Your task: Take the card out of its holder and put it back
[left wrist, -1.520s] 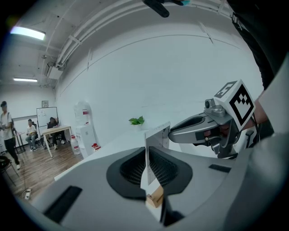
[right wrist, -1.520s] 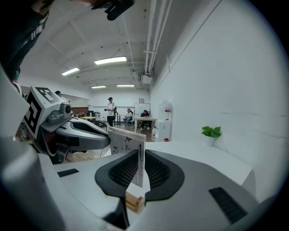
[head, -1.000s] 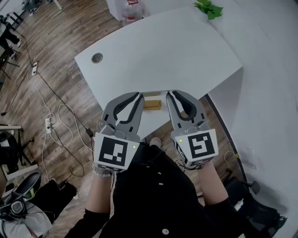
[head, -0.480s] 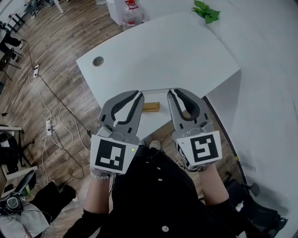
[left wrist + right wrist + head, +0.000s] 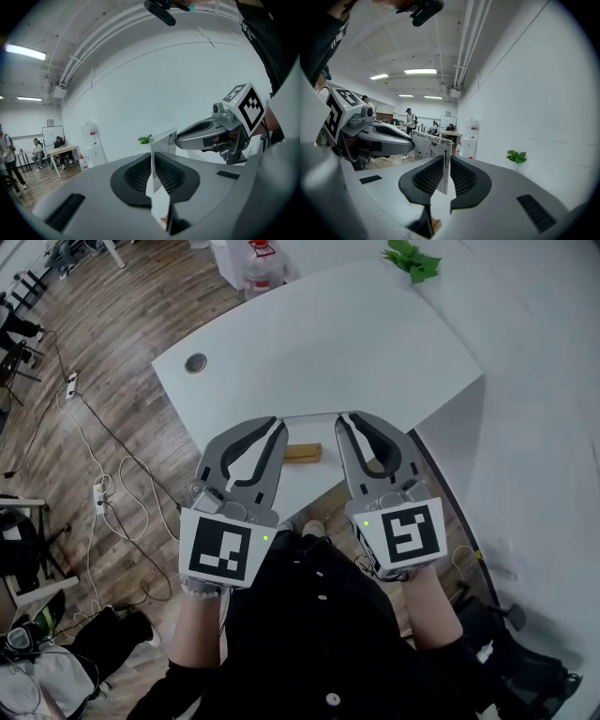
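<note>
Nearest, the left gripper [image 5: 279, 428] and right gripper [image 5: 341, 424] point forward side by side. Each has its ribbed black pads closed on one end of the card [image 5: 429, 145], which stands upright between them.

The card is a thin, flat white sheet with print on one face. It looks very light and fairly stiff, but likely to bend or crease if the two ends are pulled unevenly. Its smooth faces could slip, so a flat pinch near the upper side edges suits it, well clear of the bottom edge that seats in the slot.

Just below lies the holder [image 5: 302, 453], a small wooden block. I cannot tell whether the card sits in it.

The holder rests near the edge of a smooth white table [image 5: 328, 343]. A leafy plant [image 5: 411, 259] stands at the far corner, with plank floor [image 5: 112, 352] beyond.
</note>
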### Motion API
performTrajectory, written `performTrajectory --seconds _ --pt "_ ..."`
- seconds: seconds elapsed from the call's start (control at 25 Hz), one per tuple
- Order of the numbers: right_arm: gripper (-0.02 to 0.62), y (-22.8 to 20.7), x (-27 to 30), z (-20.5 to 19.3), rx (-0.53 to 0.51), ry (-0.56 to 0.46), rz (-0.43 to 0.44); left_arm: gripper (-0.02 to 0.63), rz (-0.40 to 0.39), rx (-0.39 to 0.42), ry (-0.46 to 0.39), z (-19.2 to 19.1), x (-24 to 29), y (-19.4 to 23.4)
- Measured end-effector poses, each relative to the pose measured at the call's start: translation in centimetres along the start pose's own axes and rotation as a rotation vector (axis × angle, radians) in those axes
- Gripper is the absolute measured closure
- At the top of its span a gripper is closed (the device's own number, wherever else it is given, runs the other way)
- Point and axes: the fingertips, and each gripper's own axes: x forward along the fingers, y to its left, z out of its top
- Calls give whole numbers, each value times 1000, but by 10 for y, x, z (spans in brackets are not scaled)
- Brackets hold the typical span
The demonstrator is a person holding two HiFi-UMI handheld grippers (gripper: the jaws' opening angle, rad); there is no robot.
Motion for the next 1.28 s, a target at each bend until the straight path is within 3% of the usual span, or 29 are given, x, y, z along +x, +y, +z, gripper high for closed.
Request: performTrajectory --seconds 0.72,1.28 --pt "520 5 5 -13 16 40 11 571 -17 -17 24 -13 2 1" --pt "520 8 14 -45 46 103 26 571 -50 -30 76 -43 13 -3"
